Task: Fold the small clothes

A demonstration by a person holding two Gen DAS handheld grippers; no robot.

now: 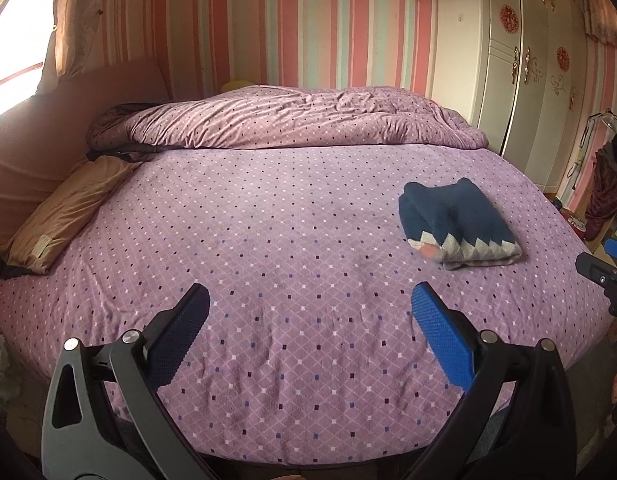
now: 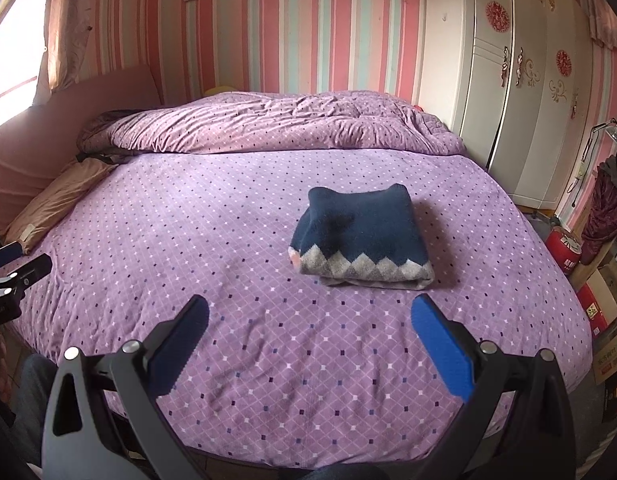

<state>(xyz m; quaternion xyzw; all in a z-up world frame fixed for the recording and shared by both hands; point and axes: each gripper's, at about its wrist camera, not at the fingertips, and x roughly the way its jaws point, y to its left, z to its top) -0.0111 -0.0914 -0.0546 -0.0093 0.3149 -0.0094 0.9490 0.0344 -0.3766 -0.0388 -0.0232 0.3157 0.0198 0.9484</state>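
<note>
The bed [image 2: 268,216], under a purple diamond-dotted cover, fills both views, with a rumpled matching quilt [image 2: 268,128] heaped along its 12 o'clock edge and a tan pillow [image 2: 56,204] at 9 o'clock. A white wardrobe [image 2: 520,80] stands at 2 o'clock. The small garment, a navy knit sweater [image 2: 360,232] with a grey zigzag band, lies already folded into a compact block on the cover, at about 1 o'clock from the right gripper [image 2: 310,320] and 2 o'clock from the left gripper [image 1: 310,310]. Both grippers hover over the near edge of the bed, each with fingers spread wide and nothing between them, well apart from the sweater. The folding looks finished; the risk I see is a careless nudge or a one-sided pinch on the soft cover springing the thick knit layers open. A red canister [image 2: 562,250] at 3 o'clock bears print too small to read.
</note>
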